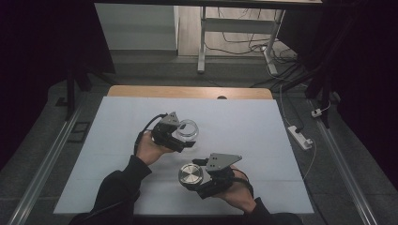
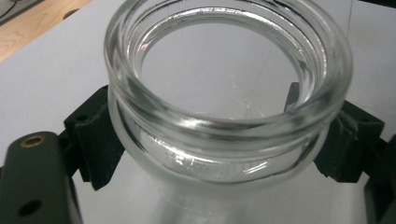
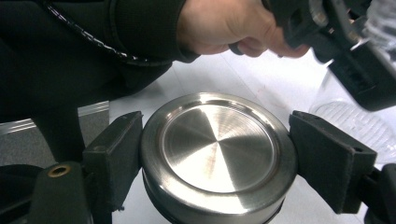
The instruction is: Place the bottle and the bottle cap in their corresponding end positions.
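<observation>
From above, the left gripper (image 1: 184,138) holds a clear, round glass jar (image 1: 188,128) up-counter of the round brushed-steel lid (image 1: 191,175) clamped in the right gripper (image 1: 193,180). Left gripper view: jar mouth (image 2: 227,60) open, jaws tight on it. Right gripper view: lid (image 3: 217,151) flat, jar ahead to the right

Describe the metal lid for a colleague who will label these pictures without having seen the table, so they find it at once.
On the white table cover, look near the person's edge, at the right gripper. Its two black jaws are closed on the sides of a round metal lid. Unlike the clear glass jar in the left gripper farther back, it is solid, flat-topped, brushed silver.
</observation>
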`<state>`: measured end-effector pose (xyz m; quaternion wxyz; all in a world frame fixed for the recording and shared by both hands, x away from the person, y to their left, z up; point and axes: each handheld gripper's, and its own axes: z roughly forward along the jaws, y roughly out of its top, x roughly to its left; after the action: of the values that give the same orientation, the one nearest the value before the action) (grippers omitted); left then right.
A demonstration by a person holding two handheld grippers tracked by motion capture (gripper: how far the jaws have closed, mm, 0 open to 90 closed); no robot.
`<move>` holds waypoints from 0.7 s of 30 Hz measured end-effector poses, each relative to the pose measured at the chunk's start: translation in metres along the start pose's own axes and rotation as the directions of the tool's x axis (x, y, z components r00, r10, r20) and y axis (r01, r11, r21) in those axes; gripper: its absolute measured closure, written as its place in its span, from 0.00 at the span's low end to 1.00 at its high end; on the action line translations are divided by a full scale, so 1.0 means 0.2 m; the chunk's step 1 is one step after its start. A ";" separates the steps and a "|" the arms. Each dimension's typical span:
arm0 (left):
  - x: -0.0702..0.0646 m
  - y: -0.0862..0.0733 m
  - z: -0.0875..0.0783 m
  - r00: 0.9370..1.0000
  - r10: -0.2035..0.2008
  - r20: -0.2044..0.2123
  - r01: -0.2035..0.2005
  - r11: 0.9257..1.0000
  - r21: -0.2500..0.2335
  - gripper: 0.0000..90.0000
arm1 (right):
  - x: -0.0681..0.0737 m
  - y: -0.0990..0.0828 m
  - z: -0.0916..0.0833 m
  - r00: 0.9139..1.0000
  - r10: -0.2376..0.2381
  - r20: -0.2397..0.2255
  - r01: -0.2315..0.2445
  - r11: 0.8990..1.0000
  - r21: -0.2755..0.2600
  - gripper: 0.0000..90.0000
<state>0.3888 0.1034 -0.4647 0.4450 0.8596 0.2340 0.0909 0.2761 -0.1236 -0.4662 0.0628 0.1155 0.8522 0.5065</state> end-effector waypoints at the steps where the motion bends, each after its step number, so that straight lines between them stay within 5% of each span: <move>1: 0.01 0.00 0.00 1.000 0.000 -0.002 0.000 1.000 0.000 0.18 | 0.00 -0.01 0.01 1.000 0.002 0.002 -0.002 1.000 0.003 0.22; 21: 0.06 -0.04 0.07 0.998 -0.032 -0.046 0.032 0.999 -0.004 0.18 | -0.04 -0.14 0.14 1.000 0.027 0.016 -0.028 0.998 0.063 0.22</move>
<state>0.4029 0.1030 -0.4803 0.4424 0.8526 0.2580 0.1041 0.2857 -0.1137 -0.5041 0.0585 0.1330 0.8657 0.4790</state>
